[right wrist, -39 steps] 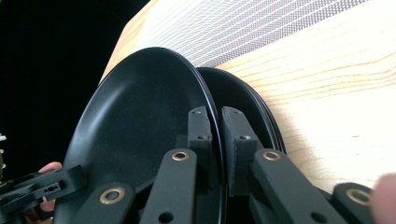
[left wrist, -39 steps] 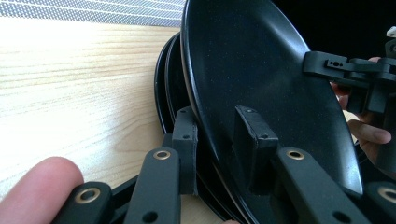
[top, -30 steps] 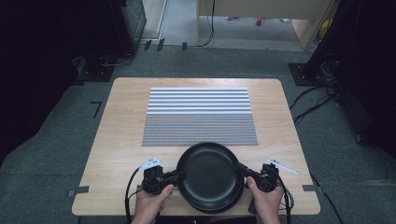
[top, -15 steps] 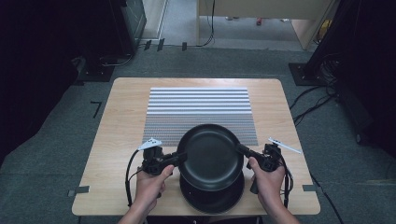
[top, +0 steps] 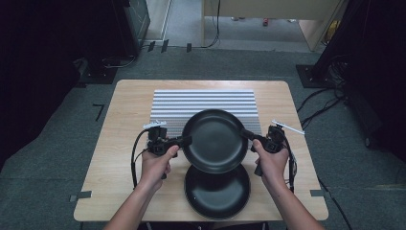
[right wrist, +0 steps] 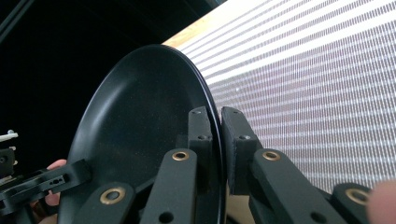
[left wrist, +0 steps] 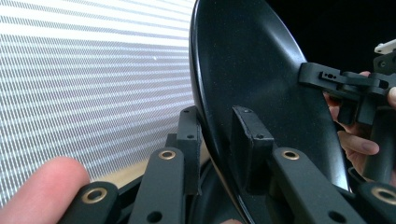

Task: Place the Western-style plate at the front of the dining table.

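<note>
Centrally, a wooden bench (top: pixel 119 143) on grey carpet; 2 tools, left tool (top: pixel 186 141) and right tool (top: pixel 245 134), clamp the upper black plate (top: pixel 214 139) level, face up, above another plate (top: pixel 218 194).

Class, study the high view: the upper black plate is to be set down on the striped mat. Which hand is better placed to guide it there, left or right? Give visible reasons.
Neither clearly. The left tongs and right tongs each clamp opposite rims of the lifted plate, level above the lower plate. The striped mat lies straight ahead, so both should carry it together.
</note>
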`<state>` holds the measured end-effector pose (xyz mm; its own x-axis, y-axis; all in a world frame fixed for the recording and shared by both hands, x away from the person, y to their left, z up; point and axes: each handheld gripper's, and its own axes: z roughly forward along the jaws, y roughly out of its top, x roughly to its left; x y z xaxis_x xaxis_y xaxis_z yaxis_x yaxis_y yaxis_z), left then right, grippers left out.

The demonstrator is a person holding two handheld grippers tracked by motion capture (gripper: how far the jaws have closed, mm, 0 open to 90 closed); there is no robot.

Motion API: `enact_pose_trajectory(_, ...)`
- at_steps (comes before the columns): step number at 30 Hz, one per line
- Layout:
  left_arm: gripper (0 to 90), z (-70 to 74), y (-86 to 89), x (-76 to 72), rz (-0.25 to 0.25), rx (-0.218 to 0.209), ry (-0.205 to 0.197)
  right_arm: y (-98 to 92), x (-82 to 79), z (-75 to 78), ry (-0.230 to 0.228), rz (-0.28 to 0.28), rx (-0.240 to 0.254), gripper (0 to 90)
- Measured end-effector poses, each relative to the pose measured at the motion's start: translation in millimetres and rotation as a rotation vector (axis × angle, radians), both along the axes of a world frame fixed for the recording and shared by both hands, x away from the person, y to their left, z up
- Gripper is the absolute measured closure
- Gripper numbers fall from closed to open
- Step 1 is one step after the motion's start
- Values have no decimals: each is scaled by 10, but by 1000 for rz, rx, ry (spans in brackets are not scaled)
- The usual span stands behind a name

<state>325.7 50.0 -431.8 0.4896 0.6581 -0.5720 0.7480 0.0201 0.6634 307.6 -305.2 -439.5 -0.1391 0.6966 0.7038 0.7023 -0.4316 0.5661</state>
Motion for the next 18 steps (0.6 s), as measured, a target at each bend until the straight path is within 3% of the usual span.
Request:
enact_pose_trajectory(7, 752, -31, -15, 308, 25, 1, 19, 10, 262, -44, 3, -14, 0, 829)
enact_pose_trajectory(12, 752, -101, -38, 531, 57, 20, 44, 22, 553, -208, 55, -26, 23, 825)
enact_pose_trajectory(18, 750, -191, -44, 814, 65, 30, 77, 39, 773, -246, 61, -32, 3, 824)
